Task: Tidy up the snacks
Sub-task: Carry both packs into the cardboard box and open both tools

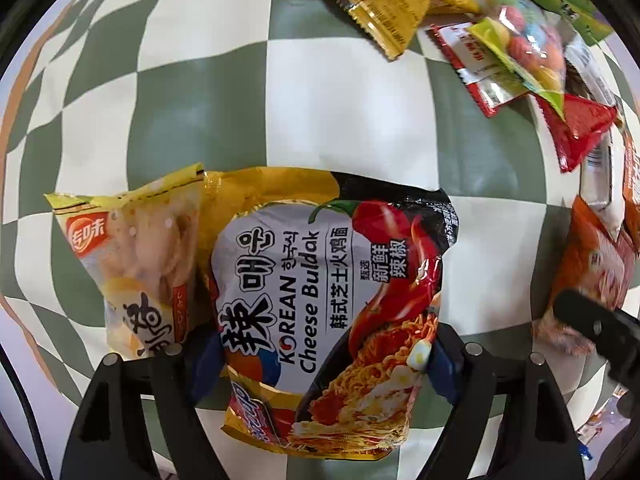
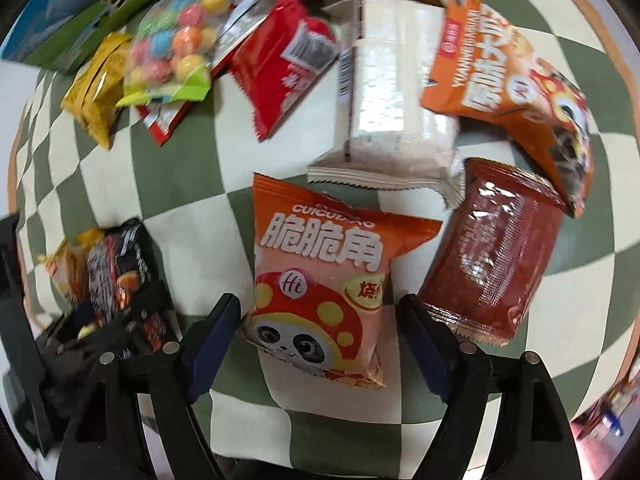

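Left tongs [image 1: 320, 360] clenched on noodle packet [image 1: 328, 288], long axis pointing away along fingers; right tongs [image 2: 316, 344] spread around orange snack bag [image 2: 324, 280] flat on checkered counter [image 2: 180, 168]

green-white checked cloth [image 1: 224, 92], orange panda snack bag [image 2: 320, 280], yellow-black noodle packet [image 1: 320, 300]

The surface [image 1: 224, 92] is covered by a cloth in a green-and-white checker pattern with an orange border stripe [image 2: 600, 28] near its edge. Lighting is even.
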